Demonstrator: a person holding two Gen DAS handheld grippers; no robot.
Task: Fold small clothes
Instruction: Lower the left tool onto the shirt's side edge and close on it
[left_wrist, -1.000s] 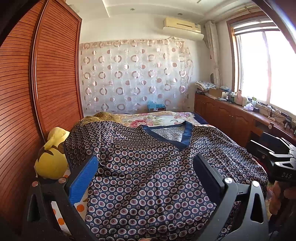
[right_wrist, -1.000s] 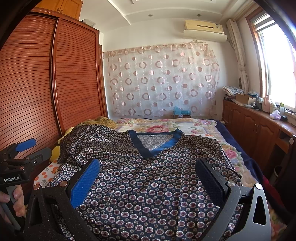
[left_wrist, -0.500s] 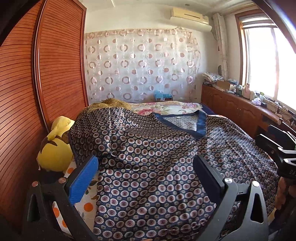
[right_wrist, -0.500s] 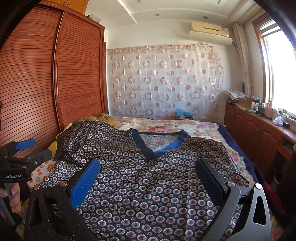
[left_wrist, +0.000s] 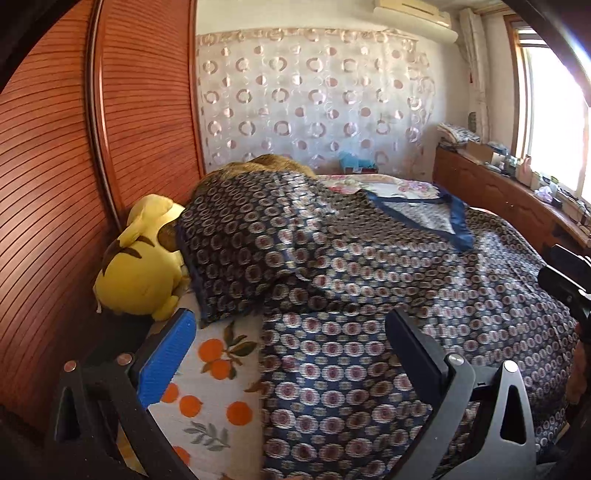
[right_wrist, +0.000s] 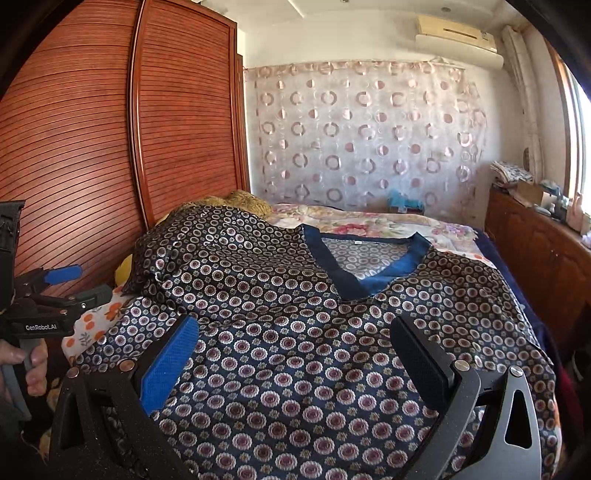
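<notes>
A dark blue patterned V-neck top (right_wrist: 295, 332) lies spread front-up on the bed, its blue neckband (right_wrist: 369, 284) toward the far end; it also shows in the left wrist view (left_wrist: 369, 288). Its left sleeve (left_wrist: 236, 251) drapes over a bump next to the yellow plush. My left gripper (left_wrist: 291, 336) is open and empty, low over the top's near left edge. My right gripper (right_wrist: 295, 343) is open and empty over the top's near hem. The left gripper also shows in the right wrist view (right_wrist: 70, 288), the right gripper at the edge of the left wrist view (left_wrist: 565, 273).
A yellow plush toy (left_wrist: 140, 266) lies at the bed's left edge against the wooden wardrobe (left_wrist: 55, 166). A sheet with an orange-fruit print (left_wrist: 218, 373) shows beside the top. A wooden cabinet with clutter (right_wrist: 535, 236) runs along the right under the window.
The left gripper has moved left and down toward the top's left edge, so the fruit-print sheet and plush now fill more of its view. The right gripper has dipped slightly closer to the top.
</notes>
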